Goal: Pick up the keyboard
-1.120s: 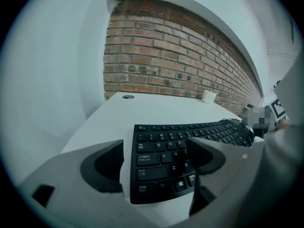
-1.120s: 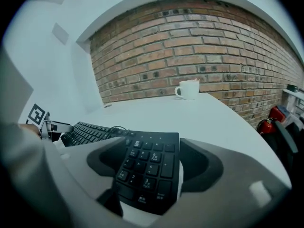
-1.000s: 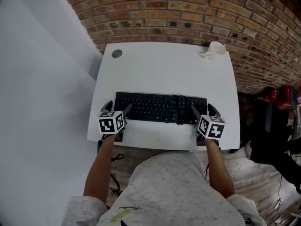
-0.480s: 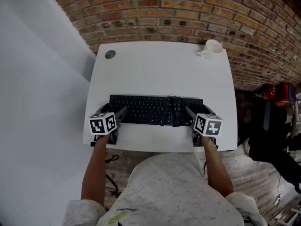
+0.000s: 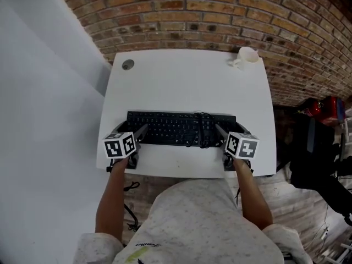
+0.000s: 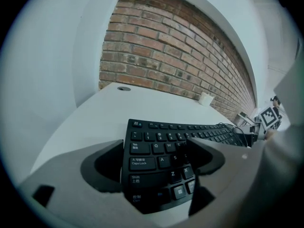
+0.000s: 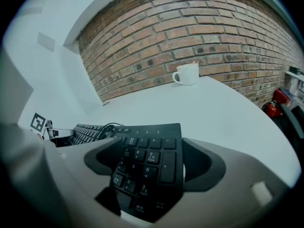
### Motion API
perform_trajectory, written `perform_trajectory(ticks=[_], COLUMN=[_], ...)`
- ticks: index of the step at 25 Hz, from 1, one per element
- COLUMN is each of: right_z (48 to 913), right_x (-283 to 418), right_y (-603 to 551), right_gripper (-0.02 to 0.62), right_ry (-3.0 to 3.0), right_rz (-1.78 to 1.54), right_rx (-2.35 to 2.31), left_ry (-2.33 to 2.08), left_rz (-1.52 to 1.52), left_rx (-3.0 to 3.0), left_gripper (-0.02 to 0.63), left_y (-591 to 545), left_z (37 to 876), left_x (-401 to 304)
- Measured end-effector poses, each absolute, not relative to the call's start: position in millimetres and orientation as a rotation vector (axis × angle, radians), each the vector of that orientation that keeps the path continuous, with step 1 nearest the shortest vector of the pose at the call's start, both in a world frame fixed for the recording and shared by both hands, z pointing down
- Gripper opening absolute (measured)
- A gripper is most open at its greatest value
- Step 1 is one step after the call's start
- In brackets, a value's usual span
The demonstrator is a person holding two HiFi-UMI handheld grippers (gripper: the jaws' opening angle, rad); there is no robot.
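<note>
A black keyboard (image 5: 176, 128) lies flat near the front edge of the white table (image 5: 187, 81), with its cable coiled on the keys (image 5: 204, 128). My left gripper (image 5: 132, 131) straddles the keyboard's left end (image 6: 161, 146). One jaw sits beside the end edge, the other over the letter keys. The jaws are closing, and I see no firm press. My right gripper (image 5: 232, 132) straddles the number-pad end (image 7: 152, 160). It is open, with a thin white gap at the outer jaw.
A white cup (image 5: 247, 55) stands at the table's far right corner, also in the right gripper view (image 7: 187, 73). A round cable hole (image 5: 127, 64) is at the far left. A brick wall runs behind. Dark and red items (image 5: 322, 108) stand on the floor to the right.
The head view has shifted slightly. Both grippers stay at the keyboard's two ends, and the keyboard still lies on the table.
</note>
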State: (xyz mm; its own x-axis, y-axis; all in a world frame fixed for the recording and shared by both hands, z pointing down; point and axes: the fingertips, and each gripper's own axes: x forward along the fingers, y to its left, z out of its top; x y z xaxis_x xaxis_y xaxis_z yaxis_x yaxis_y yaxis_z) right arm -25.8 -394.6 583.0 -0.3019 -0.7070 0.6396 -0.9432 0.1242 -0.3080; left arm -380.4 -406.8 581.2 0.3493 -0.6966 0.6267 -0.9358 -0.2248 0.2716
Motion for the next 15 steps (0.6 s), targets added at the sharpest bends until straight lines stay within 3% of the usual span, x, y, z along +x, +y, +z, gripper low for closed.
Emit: perform_trajectory(ticks=[15], right_z=[497], right_x=[-18], right_y=[-412], right_gripper=[0.397], right_ry=[-2.255], right_rz=[0.695], right_rx=[1.676], left_ry=[-1.546], left_rz=[0.309], left_rx=[2.123], left_gripper=[0.41], left_y=[-414], left_z=[506], left_x=[-371])
